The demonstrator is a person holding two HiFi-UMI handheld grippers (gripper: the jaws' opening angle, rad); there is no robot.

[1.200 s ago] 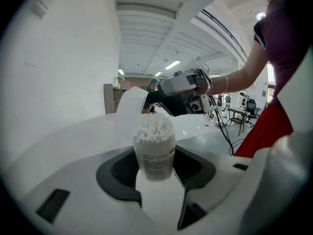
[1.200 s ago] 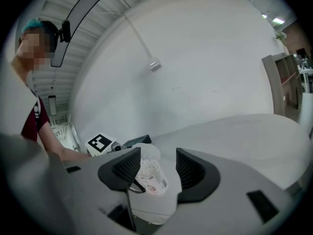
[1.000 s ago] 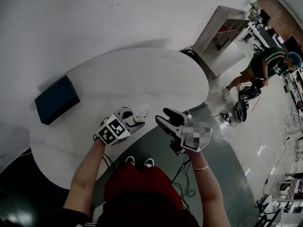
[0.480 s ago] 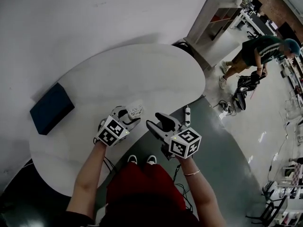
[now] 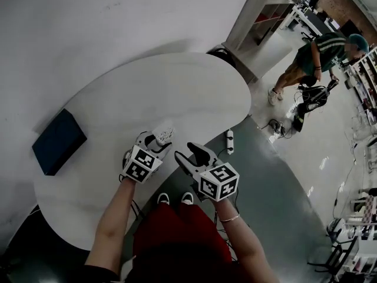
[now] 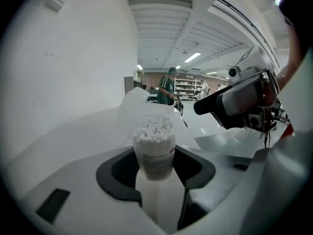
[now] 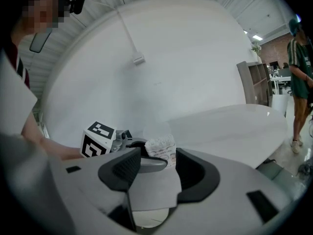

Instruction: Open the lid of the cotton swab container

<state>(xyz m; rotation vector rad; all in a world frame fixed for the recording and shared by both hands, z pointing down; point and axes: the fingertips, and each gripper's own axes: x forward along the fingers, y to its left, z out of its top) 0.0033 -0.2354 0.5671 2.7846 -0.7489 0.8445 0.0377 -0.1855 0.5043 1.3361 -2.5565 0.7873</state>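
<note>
I've lowered both grippers: left gripper (image 5: 156, 143) clamps the cotton swab container (image 6: 154, 153), right gripper (image 5: 185, 152) gapes empty just beside it.

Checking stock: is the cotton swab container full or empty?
Full: white swab tips pack the cotton swab container up to its top.

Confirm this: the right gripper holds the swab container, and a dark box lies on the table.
No: the left gripper holds the swab container, as the left gripper view shows. A dark box does lie on the table.
</note>
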